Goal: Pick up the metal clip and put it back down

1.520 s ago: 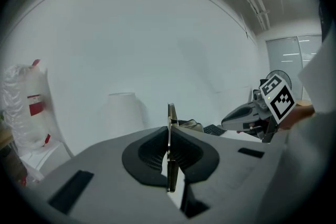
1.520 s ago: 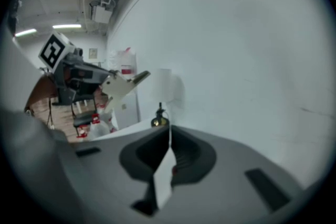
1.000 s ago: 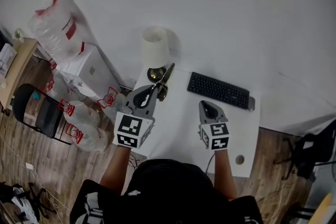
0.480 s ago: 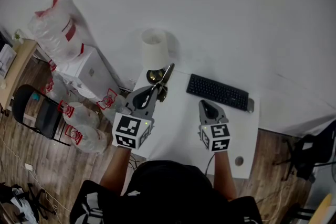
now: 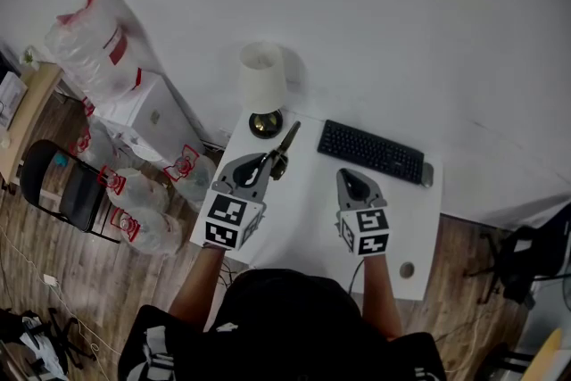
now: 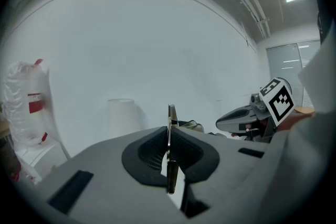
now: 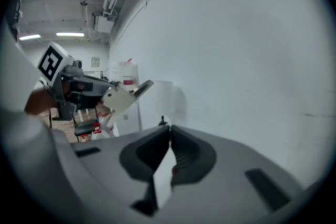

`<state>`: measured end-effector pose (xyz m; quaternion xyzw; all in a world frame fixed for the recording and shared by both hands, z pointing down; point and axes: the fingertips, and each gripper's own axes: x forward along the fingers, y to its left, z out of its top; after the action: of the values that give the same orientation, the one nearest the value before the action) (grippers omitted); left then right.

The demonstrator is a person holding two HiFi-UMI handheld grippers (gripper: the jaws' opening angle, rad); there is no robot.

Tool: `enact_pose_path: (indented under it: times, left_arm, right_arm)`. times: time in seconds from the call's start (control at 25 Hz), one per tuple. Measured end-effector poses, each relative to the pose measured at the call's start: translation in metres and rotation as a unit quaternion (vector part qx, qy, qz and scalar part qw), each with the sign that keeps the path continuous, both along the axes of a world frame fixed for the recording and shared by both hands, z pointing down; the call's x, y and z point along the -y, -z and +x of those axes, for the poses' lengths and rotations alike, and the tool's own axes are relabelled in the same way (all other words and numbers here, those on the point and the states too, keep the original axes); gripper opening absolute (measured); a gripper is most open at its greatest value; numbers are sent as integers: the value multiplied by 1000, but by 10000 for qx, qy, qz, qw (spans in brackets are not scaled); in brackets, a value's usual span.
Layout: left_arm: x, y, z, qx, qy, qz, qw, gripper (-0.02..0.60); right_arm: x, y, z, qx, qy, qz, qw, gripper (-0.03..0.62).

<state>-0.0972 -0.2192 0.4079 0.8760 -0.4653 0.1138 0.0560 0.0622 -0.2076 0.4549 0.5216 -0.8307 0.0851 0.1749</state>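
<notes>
Pick-up looks done: the left gripper [image 5: 268, 161] has its jaws pinched tight on the metal clip [image 5: 285, 147], carrying it edge-on, seemingly clear of the table [image 5: 308, 219], near the lamp [image 5: 263, 85] at far left. Setting it down remains. The right gripper [image 5: 350, 178] waits, jaws closed on nothing.

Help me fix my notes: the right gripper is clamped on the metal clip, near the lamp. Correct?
No: the left gripper is clamped on the metal clip, near the lamp. The left gripper view shows it pinched edge-on between the jaws; the right gripper is shut, empty.
</notes>
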Motion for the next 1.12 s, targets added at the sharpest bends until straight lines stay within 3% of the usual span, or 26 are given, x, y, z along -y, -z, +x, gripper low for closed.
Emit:
enact_pose_path:
  times: [0.48, 0.72, 1.12]
  left_arm:
    - [-9, -119, -1, 574, -147, -1259, 9903, 31]
    - [-18, -166, 3, 804, -371, -1570, 9836, 31]
    - [-29, -240, 3, 1489, -640, -2022, 9658, 31]
  right_arm:
    - [0, -26, 0, 0, 48, -324, 9995, 35]
    - [-2, -38, -1, -21, 59, -487, 9988, 35]
    - [-5, -59, -2, -84, 71, -747, 9971, 35]
